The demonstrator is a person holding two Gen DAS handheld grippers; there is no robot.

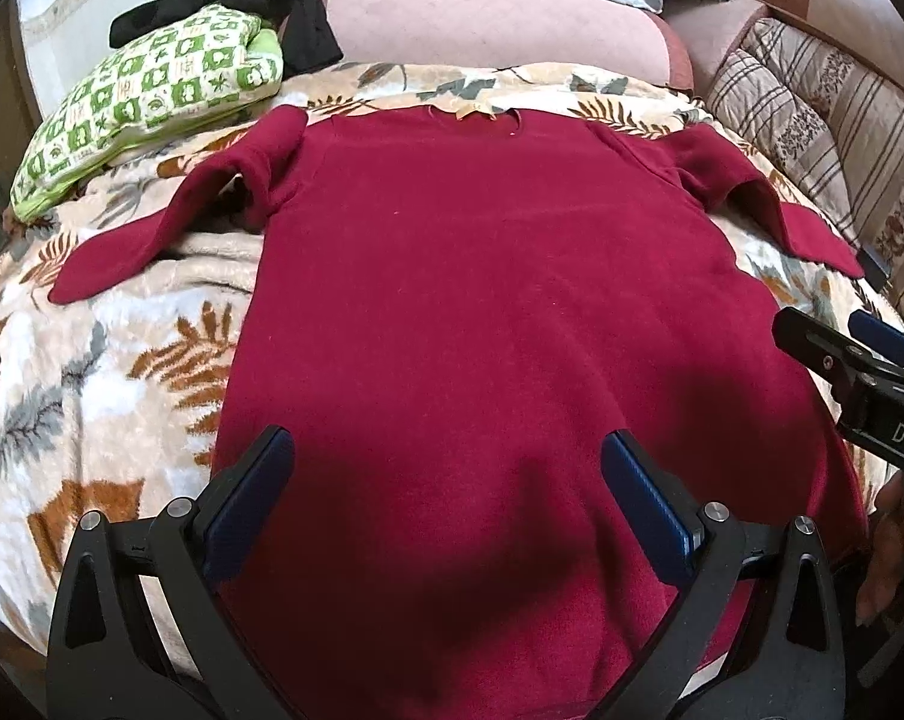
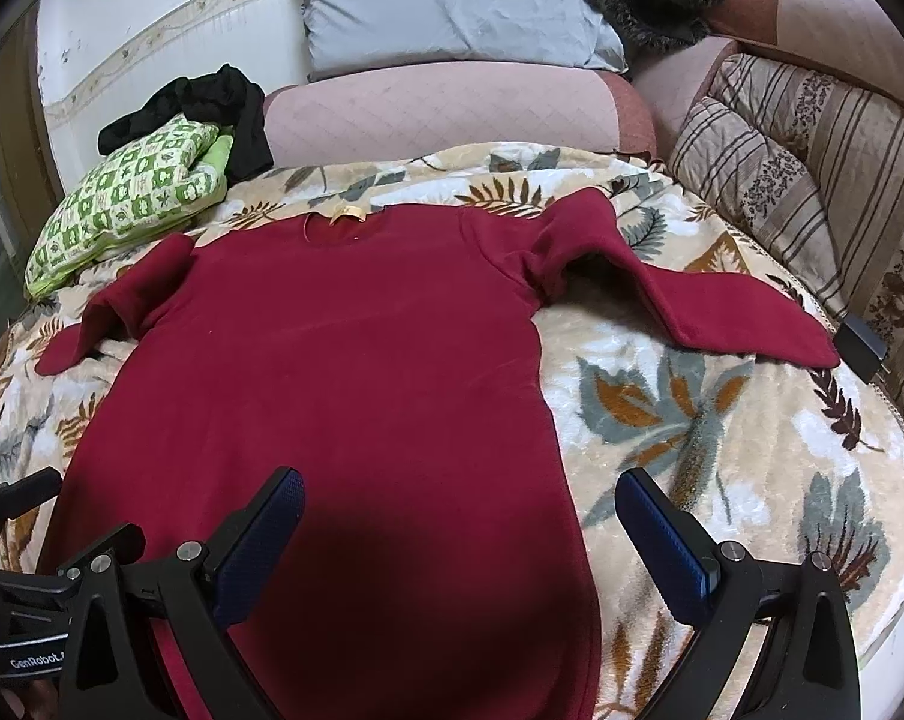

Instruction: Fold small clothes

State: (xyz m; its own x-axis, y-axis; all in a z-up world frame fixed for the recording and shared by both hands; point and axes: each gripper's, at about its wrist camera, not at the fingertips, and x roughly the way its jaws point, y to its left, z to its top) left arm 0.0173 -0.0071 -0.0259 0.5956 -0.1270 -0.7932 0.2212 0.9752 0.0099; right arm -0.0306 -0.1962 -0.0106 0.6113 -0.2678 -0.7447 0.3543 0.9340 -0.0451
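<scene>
A dark red long-sleeved top point(image 1: 469, 276) lies spread flat on a leaf-patterned blanket point(image 1: 92, 372), collar at the far end, both sleeves out to the sides and bent. It also shows in the right wrist view point(image 2: 332, 348). My left gripper point(image 1: 449, 474) is open and empty, hovering over the top's lower part. My right gripper point(image 2: 460, 516) is open and empty over the top's lower right edge; it shows at the right edge of the left wrist view point(image 1: 859, 360).
A green-and-white patterned pillow point(image 2: 128, 204) with black cloth point(image 2: 212, 102) on it lies at the far left. A pink cushion point(image 2: 440, 108) and grey pillow point(image 2: 452, 6) are at the back. Striped cushions point(image 2: 811, 180) line the right side.
</scene>
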